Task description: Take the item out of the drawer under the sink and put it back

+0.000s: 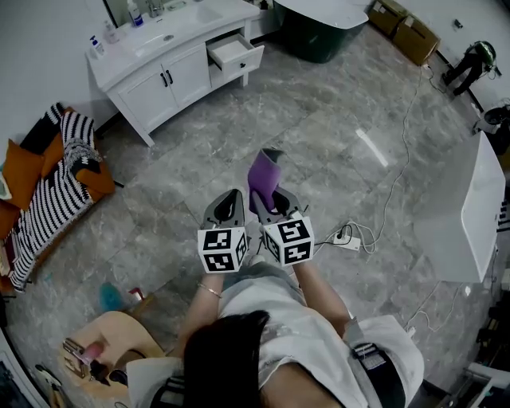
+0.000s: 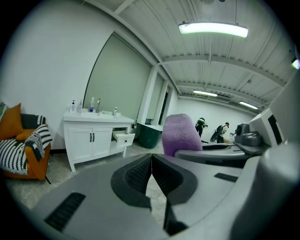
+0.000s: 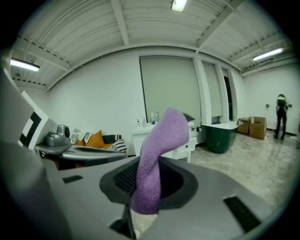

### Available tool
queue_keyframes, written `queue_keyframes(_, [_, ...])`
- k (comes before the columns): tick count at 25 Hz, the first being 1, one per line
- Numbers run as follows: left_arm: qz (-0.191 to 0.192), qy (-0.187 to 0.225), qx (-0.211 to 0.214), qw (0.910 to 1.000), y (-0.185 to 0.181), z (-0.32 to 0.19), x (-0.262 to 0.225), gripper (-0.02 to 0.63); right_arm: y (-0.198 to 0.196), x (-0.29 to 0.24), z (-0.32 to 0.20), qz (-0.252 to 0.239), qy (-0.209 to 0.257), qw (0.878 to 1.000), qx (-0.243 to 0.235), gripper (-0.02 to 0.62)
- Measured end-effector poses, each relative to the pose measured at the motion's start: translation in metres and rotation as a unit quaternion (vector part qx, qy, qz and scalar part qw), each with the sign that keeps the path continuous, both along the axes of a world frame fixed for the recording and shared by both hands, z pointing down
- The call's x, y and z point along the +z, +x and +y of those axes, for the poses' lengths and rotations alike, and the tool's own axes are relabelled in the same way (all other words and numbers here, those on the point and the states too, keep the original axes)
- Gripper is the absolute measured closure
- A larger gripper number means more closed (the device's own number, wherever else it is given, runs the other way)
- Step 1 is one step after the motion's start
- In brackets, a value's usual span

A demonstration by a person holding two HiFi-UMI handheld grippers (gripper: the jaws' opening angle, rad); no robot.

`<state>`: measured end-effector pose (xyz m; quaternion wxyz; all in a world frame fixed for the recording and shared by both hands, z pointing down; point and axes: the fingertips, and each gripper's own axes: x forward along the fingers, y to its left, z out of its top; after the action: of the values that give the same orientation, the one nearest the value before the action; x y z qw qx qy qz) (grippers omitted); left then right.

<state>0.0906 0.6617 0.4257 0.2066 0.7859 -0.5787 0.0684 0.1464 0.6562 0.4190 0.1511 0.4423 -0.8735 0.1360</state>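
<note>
So I'd call this roughly the halfway mark: the purple cloth (image 3: 159, 145) is out of the drawer (image 1: 235, 52) and nowhere near it. It's pinched between the jaws of the right tool (image 1: 271, 201), sticking up and flopping over at the top, out in the middle of the floor (image 1: 335, 135) and well apart from the sink cabinet (image 1: 171, 76). The left tool (image 2: 151, 161) has its jaws pressed together with nothing in them, and it sits just beside the right one. The drawer is hanging open on the right end of the cabinet, so the "take it out" half looks done to me. What's left is walking the cloth over, dropping it back in and probably pushing the drawer shut. Both tools already point toward the cabinet, judging by the two gripper views. Head count: one purple cloth, one open drawer, two tools, and two closed cabinet doors (image 1: 163, 78) beside the drawer. There's also one green tub (image 1: 319, 28) past the cabinet and two cardboard boxes (image 1: 402, 24) at the far wall. There are a few bottles (image 1: 135, 12) around the sink, but they're too small for me to count properly.
</note>
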Motion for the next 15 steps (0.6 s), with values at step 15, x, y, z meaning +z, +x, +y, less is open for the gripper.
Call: queue_keyframes(15, [0.002,-0.010,0.024,0.9997,-0.005,-0.068,0.017,0.603,-0.004,0.011,-0.064,0.008,-0.009,1.000,0.023,0.500])
